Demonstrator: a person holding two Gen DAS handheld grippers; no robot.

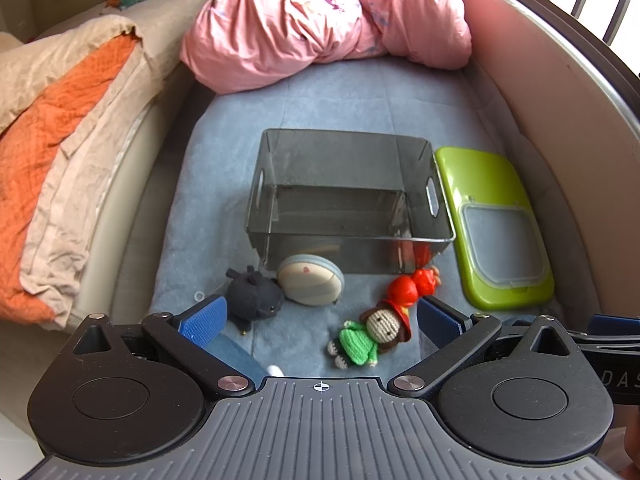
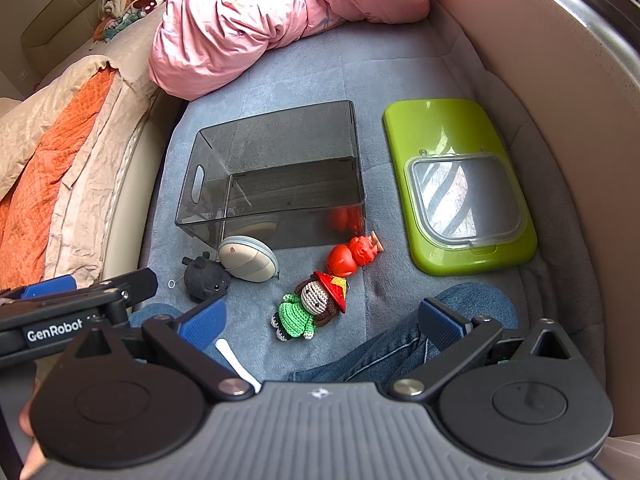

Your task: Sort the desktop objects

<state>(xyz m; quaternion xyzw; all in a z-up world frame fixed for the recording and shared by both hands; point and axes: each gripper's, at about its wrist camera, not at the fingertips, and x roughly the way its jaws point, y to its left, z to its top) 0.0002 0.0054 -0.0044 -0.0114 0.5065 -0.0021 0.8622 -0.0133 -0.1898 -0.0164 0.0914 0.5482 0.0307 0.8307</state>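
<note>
my left gripper (image 1: 318,322) hangs low over the near edge of the blue blanket (image 1: 224,152), its blue fingers (image 1: 204,320) spread wide apart with nothing between them. my right gripper (image 2: 320,322) is just beside it, fingers (image 2: 440,324) equally far apart and holding nothing, above my jeans-clad leg (image 2: 404,344).

the smoky clear bin (image 1: 348,188) sits in the middle of the blanket with nothing in it. the green lid (image 1: 496,228) with its clear flap lies flat just beside the bin, toward the blanket's right edge.

four small things lie along the bin's near wall. the round beige-and-grey pouch (image 1: 310,282) leans against the bin's near left corner, and the dark grey plush (image 1: 252,296) touches the pouch on its left. the red toy figure (image 1: 416,286) lies by the bin's near right corner. the crochet doll (image 1: 372,336) in a green coat and red hat lies nearest me, its hat close to the red toy. a white stick (image 2: 236,362) rests at the blanket's near edge.
</note>
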